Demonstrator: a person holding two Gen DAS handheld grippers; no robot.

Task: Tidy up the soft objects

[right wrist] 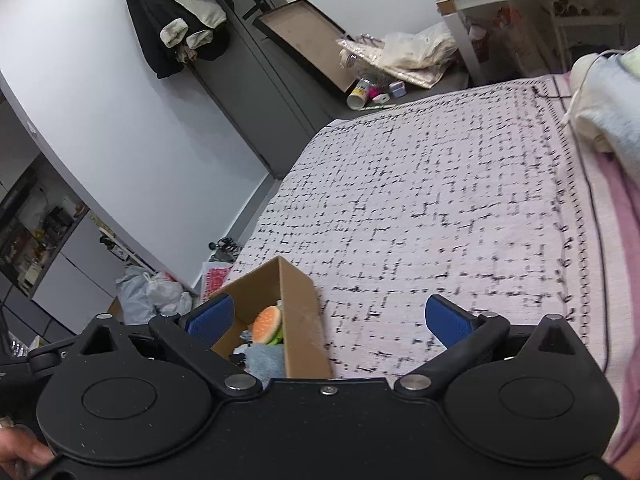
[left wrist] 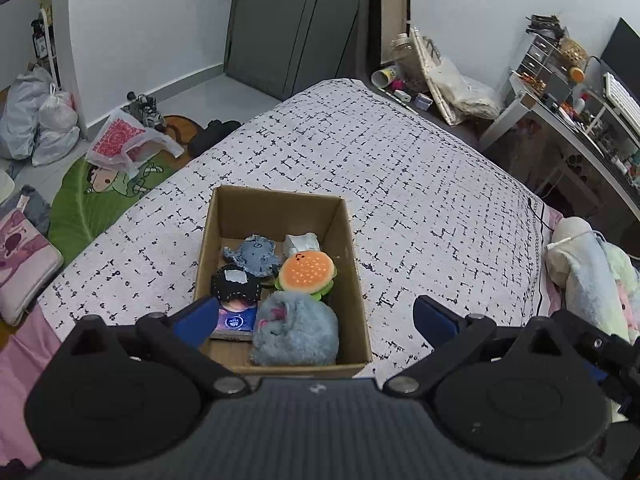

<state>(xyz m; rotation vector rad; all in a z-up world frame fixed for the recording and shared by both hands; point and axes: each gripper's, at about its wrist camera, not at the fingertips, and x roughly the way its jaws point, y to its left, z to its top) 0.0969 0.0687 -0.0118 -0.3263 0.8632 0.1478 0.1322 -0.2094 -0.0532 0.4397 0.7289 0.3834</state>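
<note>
Cardboard box (left wrist: 276,216): open-topped, standing on the bed's white coverlet with black dash pattern (left wrist: 420,168), near its lower-left part in the left wrist view.

Contents, all inside the box:
- Burger plush (left wrist: 306,274), orange bun with green frill, against the right wall.
- Grey furry plush (left wrist: 296,330), in the near right corner, just below the burger.
- Blue denim soft toy (left wrist: 256,254), toward the back left.
- Black round soft piece with a pale patch (left wrist: 236,284), touching the denim toy's near side.
- White soft item (left wrist: 302,242), at the back, behind the burger.
- Flat purple packet (left wrist: 236,320), on the box floor at near left, partly hidden by the gripper finger.

Left gripper (left wrist: 316,316): above the near end of the box, blue-padded fingers spread wide, nothing between them; the left finger overlaps the box's near left corner in view.

Right gripper (right wrist: 330,318): fingers likewise wide apart and empty, over the coverlet just right of the box, whose right wall shows between them.

Surroundings: pale bedding heap (left wrist: 588,264) at the bed's right edge; green floor mat (left wrist: 100,200) and plastic bags (left wrist: 36,120) on the floor to the left.
</note>
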